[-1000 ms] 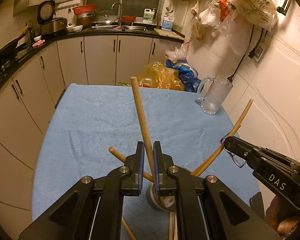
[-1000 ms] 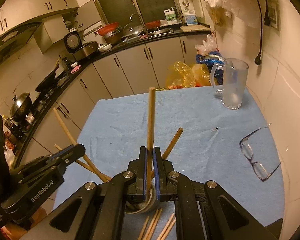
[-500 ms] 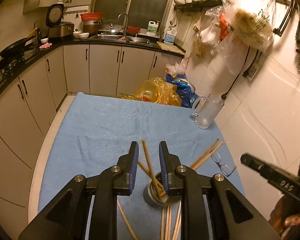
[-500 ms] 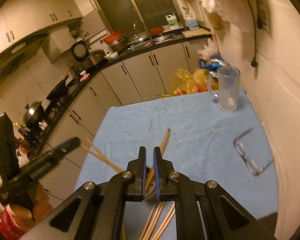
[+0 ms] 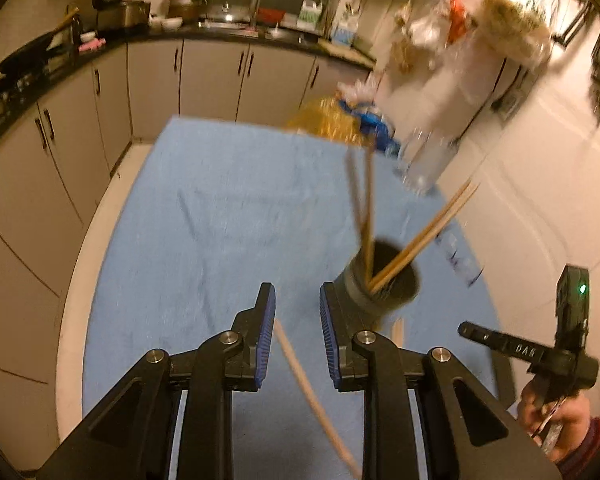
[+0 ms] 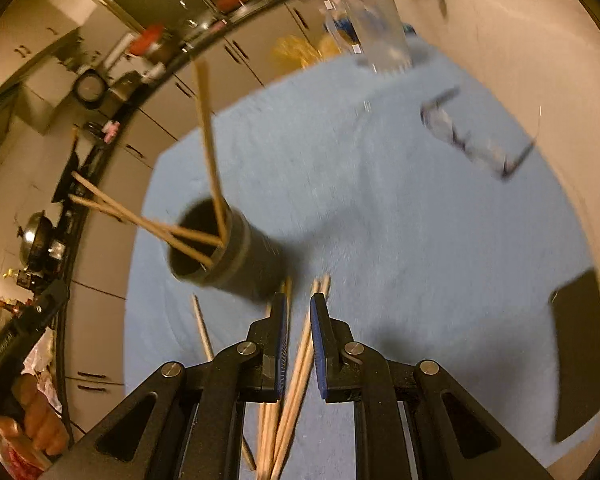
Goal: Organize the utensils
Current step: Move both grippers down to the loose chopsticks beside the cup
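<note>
A dark grey cylindrical holder [image 5: 380, 292] stands on the blue cloth with several wooden chopsticks [image 5: 420, 236] leaning in it; it also shows in the right wrist view [image 6: 228, 252]. My left gripper [image 5: 298, 308] is open and empty, above a loose chopstick [image 5: 304, 380] lying on the cloth, just left of the holder. My right gripper [image 6: 299, 312] is open a little, empty, over a bundle of loose chopsticks [image 6: 288, 392] lying on the cloth, right of the holder.
A glass mug [image 6: 380, 36] stands at the table's far right corner. Eyeglasses [image 6: 472, 136] lie near the wall. A dark flat object [image 6: 580, 344] lies at the table's right edge. Another loose chopstick [image 6: 204, 332] lies left of the bundle. Plastic bags [image 5: 332, 120] sit beyond the table.
Both grippers have let go of their chopsticks, which now stand in the holder. Both pulled back and down toward the cloth; the left opened wide, the right opened slightly.
</note>
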Action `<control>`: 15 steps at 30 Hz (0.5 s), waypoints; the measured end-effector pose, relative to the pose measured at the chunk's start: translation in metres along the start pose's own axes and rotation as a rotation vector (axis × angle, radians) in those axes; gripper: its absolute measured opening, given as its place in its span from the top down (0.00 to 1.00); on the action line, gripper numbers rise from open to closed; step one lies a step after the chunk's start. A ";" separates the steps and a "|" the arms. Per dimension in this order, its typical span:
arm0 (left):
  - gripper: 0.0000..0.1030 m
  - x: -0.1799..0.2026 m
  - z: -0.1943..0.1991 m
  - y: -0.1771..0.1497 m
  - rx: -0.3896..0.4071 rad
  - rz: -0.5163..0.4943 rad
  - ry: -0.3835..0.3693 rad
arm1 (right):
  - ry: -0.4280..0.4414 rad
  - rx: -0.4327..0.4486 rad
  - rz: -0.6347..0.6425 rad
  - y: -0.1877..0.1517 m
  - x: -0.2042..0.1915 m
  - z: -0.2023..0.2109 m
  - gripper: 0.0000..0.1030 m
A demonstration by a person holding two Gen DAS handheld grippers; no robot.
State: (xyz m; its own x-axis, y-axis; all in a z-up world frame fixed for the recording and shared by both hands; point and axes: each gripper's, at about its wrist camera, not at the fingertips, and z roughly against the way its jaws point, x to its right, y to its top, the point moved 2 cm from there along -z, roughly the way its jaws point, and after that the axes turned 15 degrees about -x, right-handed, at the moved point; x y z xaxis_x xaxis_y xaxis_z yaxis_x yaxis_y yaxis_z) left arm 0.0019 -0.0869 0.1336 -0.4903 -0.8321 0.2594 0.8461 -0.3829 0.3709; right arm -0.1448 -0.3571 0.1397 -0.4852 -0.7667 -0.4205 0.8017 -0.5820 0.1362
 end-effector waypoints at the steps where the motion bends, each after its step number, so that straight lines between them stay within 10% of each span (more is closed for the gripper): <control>1: 0.79 -0.004 -0.009 -0.006 -0.032 0.008 0.008 | -0.006 -0.025 -0.011 -0.004 0.002 -0.013 0.88; 15: 0.79 -0.013 -0.043 -0.035 -0.194 -0.030 -0.036 | -0.018 -0.178 -0.136 -0.005 0.015 -0.080 0.88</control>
State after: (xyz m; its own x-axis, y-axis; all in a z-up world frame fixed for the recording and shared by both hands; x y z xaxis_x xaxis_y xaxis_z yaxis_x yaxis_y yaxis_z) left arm -0.0127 -0.0800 0.0785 -0.5198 -0.8059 0.2836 0.8539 -0.4801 0.2007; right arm -0.1284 -0.3435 0.0609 -0.5981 -0.6901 -0.4075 0.7766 -0.6246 -0.0822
